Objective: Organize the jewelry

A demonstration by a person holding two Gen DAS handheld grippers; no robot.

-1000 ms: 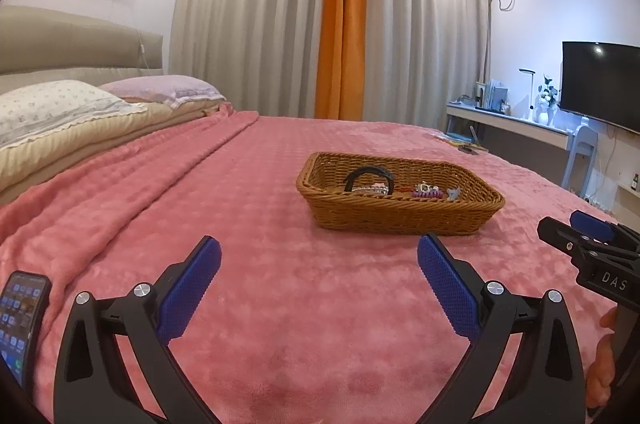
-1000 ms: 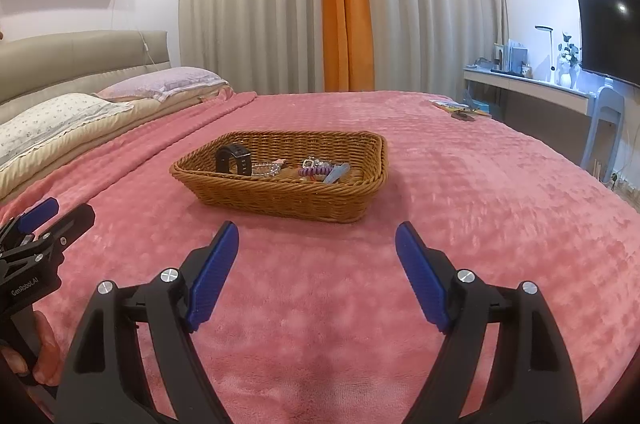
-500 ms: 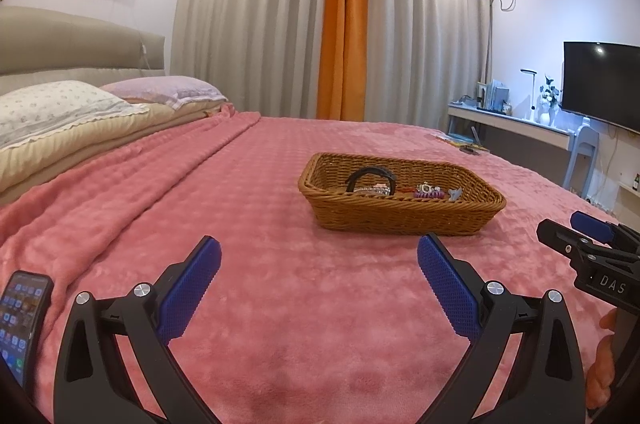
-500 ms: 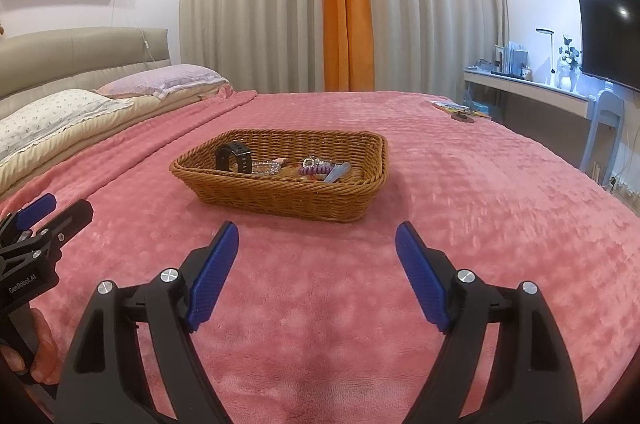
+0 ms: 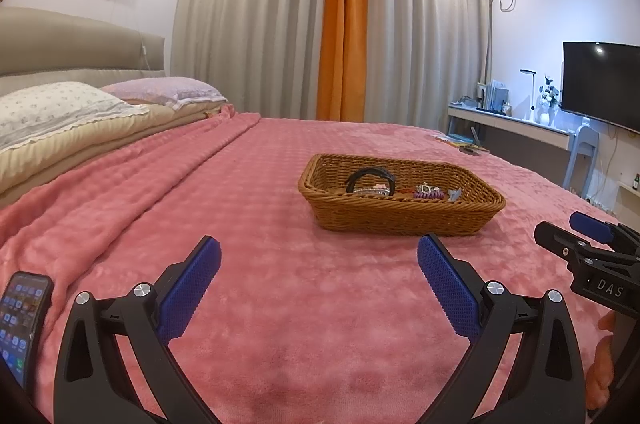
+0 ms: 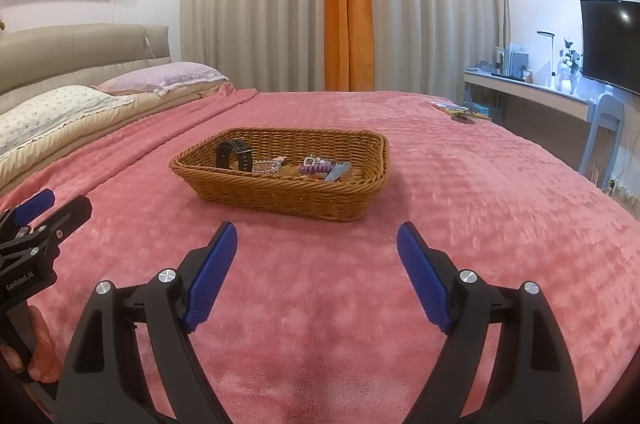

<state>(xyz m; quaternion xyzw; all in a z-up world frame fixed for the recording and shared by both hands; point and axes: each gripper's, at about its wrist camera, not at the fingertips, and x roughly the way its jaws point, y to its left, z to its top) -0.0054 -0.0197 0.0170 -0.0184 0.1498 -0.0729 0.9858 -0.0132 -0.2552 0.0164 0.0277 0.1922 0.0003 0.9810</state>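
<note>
L wrist view: left gripper (image 5: 319, 256) spread wide, holding nothing, low over pink plush blanket (image 5: 260, 224). Brown woven wicker basket (image 5: 400, 214) ahead, off to right; jewelry inside. Black watch strap (image 5: 370, 178) arches above rim. Phone w/ lit screen (image 5: 22, 324) at left edge, seen only here.

R wrist view: right gripper (image 6: 317, 244) also spread, empty. Basket interior clearer: purple coil hair tie (image 6: 316, 168), clear bead bracelet (image 6: 266, 166). Judgement: approach from above rim, pick one piece at a time, pinch thin bits at pad tips.
</note>
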